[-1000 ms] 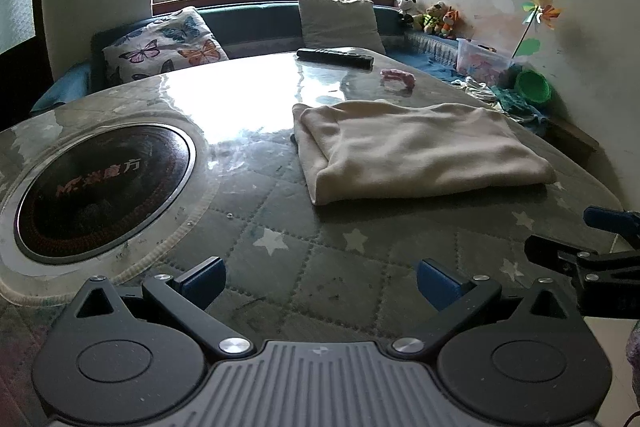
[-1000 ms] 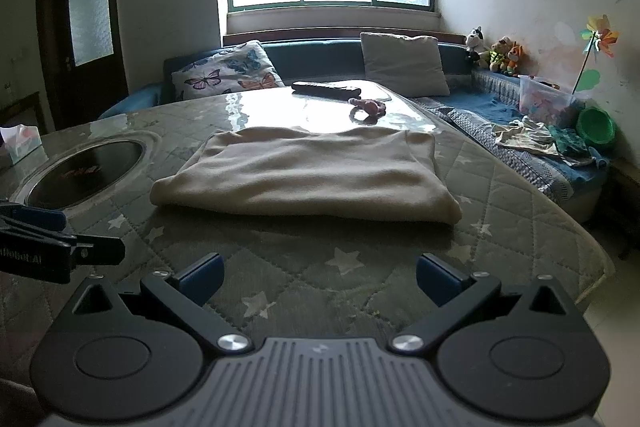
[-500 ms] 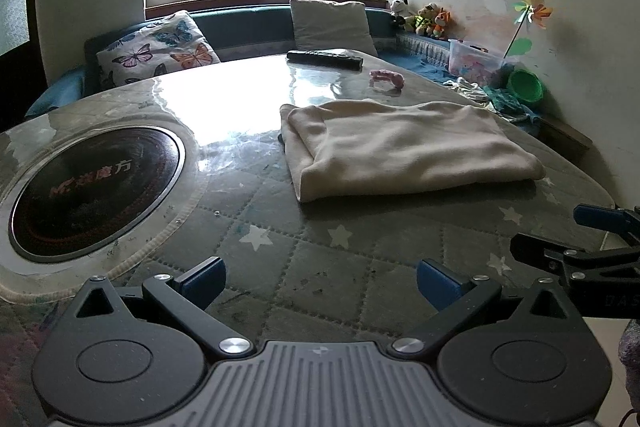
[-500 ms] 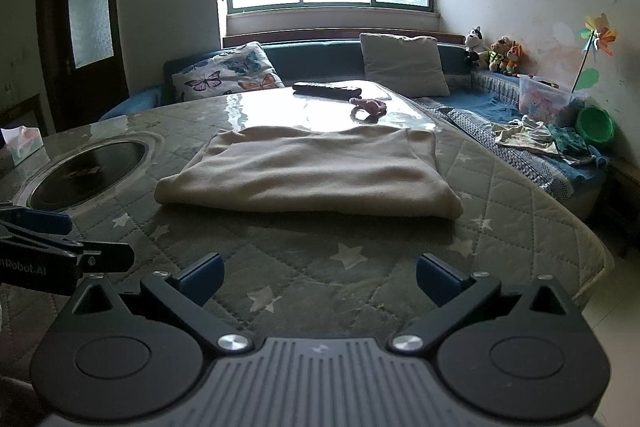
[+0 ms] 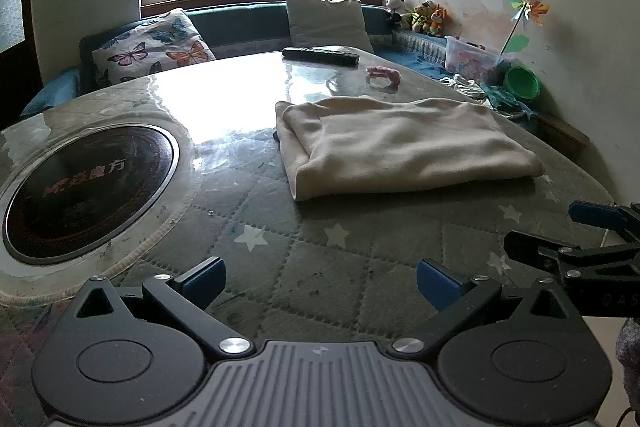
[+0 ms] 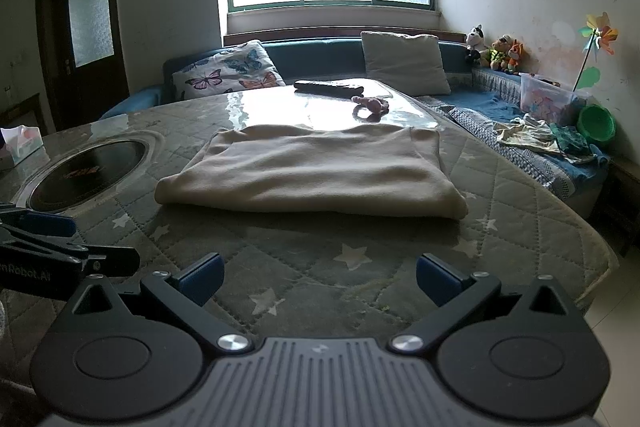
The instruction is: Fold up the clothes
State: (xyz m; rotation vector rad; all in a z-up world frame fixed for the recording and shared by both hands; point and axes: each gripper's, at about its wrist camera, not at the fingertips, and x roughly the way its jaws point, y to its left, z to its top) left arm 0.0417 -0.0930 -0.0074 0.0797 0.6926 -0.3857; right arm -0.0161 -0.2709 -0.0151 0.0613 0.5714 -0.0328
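Note:
A cream garment [image 5: 404, 143] lies folded into a flat rectangle on the quilted, star-patterned table [image 5: 320, 251]; in the right wrist view the same garment [image 6: 312, 171] sits in the middle of the table. My left gripper [image 5: 320, 281] is open and empty, held back above the table's near edge, well short of the cloth. My right gripper [image 6: 318, 279] is also open and empty, likewise clear of the cloth. Each gripper shows at the edge of the other's view: the right gripper [image 5: 560, 235] and the left gripper [image 6: 72, 243].
A round black inset hob [image 5: 84, 183] sits in the table at left. A black remote [image 5: 320, 55] and a small pink toy [image 5: 384, 73] lie at the far end. A sofa with cushions [image 6: 404, 61], loose clothes [image 6: 536, 137] and a green bowl [image 6: 596, 125] lies beyond and to the right.
Both grippers have drawn back slightly from the folded garment and stayed open. The garment has not moved.

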